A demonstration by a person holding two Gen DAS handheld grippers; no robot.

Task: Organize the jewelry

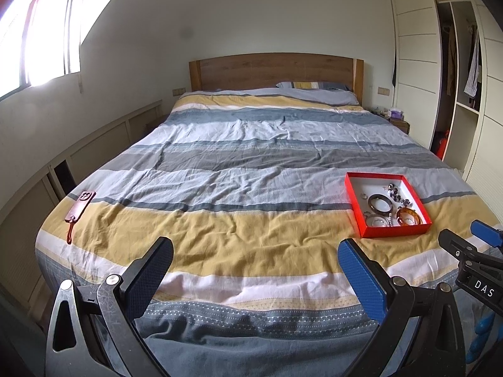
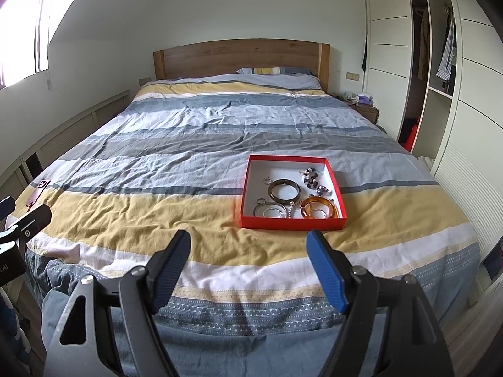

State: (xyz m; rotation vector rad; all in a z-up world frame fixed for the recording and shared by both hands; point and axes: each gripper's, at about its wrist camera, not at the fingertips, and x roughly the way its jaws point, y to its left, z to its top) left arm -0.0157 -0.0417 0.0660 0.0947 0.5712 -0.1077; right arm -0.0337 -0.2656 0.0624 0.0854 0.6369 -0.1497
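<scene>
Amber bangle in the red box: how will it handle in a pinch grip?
The amber bangle looks rigid, so it should keep its shape. Its glossy surface may slip between pads. Lifting could drag the silver hoops lying close beside it in the red box.

Bed cover (image 2: 195, 144): horizontal stripes of mustard yellow, white, pale blue, slate grey; a triangle-patterned blue band at the foot edge. Tray (image 2: 290, 223): red walls, white floor. Bangles in tray: one dark grey (image 2: 284, 191), one translucent amber (image 2: 319, 208). Headboard (image 2: 242, 58): brown wood. Phone case (image 1: 81, 204): reddish-brown.
</scene>
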